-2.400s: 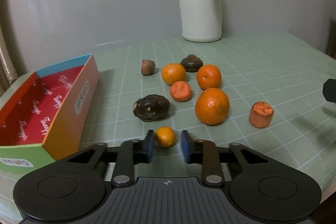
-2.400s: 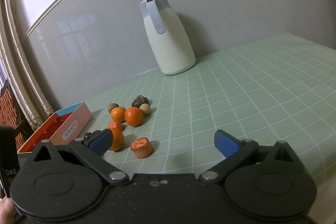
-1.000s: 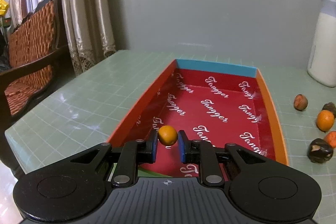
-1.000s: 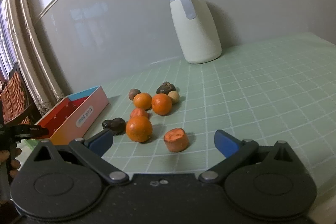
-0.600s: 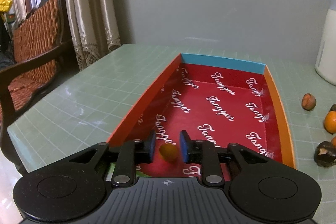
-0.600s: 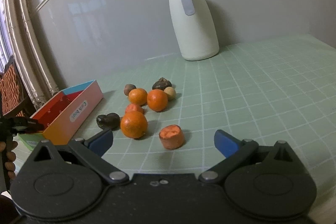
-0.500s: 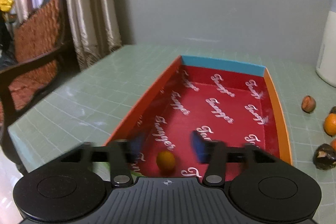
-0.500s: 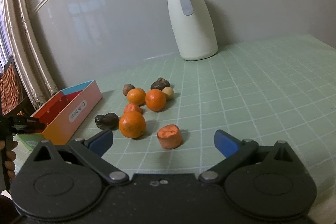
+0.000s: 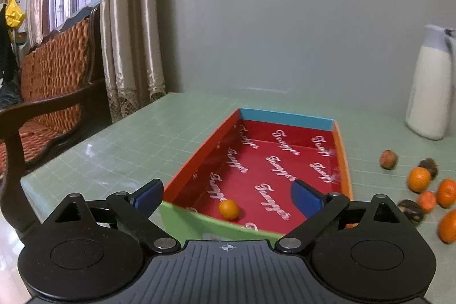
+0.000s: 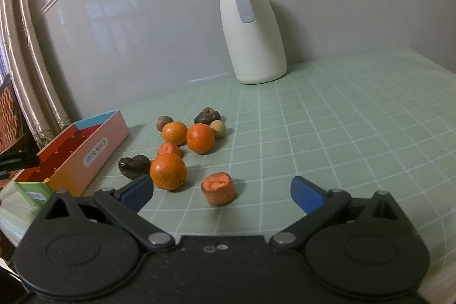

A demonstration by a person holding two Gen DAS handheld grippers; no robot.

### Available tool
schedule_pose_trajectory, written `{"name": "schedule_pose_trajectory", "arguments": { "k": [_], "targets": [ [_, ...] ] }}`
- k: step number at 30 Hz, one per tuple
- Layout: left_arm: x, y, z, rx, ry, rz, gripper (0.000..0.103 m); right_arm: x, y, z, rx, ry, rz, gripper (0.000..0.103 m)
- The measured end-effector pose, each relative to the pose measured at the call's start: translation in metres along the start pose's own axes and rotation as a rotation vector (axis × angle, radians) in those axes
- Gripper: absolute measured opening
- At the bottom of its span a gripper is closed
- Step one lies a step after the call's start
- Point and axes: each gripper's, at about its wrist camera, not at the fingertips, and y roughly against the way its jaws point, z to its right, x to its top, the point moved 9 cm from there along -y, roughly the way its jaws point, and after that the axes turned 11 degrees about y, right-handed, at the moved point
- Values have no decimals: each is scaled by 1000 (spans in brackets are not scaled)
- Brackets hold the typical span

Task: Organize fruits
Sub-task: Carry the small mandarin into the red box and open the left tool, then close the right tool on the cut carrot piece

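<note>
A small orange fruit (image 9: pixel 228 209) lies inside the red-lined box (image 9: pixel 285 118) near its green front wall. My left gripper (image 9: pixel 228 197) is open and empty, above the box's near end. My right gripper (image 10: pixel 221 191) is open and empty, low over the table. A cut carrot piece (image 10: pixel 219 188) sits just ahead between its fingers. A large orange (image 10: pixel 168 171) lies to its left. Two more oranges (image 10: pixel 200 138), a second carrot piece (image 10: pixel 169 149) and dark brown fruits (image 10: pixel 134 166) lie beyond. The box (image 10: pixel 94 150) stands at the left.
A white thermos jug (image 10: pixel 252 33) stands at the back by the wall, also in the left wrist view (image 9: pixel 430 84). A wooden wicker chair (image 9: pixel 42 93) and curtains stand beyond the table's left edge. The table has a green grid mat (image 10: pixel 342 127).
My left gripper carried the small orange fruit from the table over the box, opened and dropped it inside. My right gripper moved closer to the fruit pile.
</note>
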Motion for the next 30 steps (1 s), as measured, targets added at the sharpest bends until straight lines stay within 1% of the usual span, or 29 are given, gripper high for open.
{"name": "schedule_pose_trajectory", "arguments": {
  "k": [2,4,7,11,12,14,17,18,21,23,25,27,28,30],
  "targets": [
    [-5,9,-1,-12,-6,9,98,1,-2,1,4,-9,-1,103],
    [-11,16,0,-25,-29,22,99,2,-3,1,-12,-7,0,103],
    [-18,23,5,-37,-78,38,99,6,-6,-2,-49,50,6,103],
    [-23,28,7,-63,-103,49,99,14,-6,-9,-31,81,67,103],
    [-23,29,7,-64,-102,51,99,14,-10,-12,-19,92,54,103],
    [-23,29,4,-70,-90,47,99,10,-19,-16,5,99,0,103],
    [-23,27,-3,-64,-65,38,99,0,-32,-18,-14,114,-87,103],
    [-22,26,-6,-63,-55,37,99,-1,-34,-18,-29,124,-96,103],
    [-22,26,-14,-53,-33,36,99,2,-32,-18,-100,174,-74,103],
    [-22,26,-18,-49,-22,34,99,3,-32,-19,-89,176,-72,103],
    [-21,26,-21,-46,-13,37,99,2,-34,-19,-68,158,-72,98],
    [-21,27,-24,-44,-5,41,100,0,-37,-18,-65,151,-84,79],
    [-20,27,-25,-42,-3,44,100,-1,-39,-17,-73,153,-93,76],
    [-20,26,-27,-37,0,45,100,-2,-41,-16,-89,155,-105,75]
  ]
}}
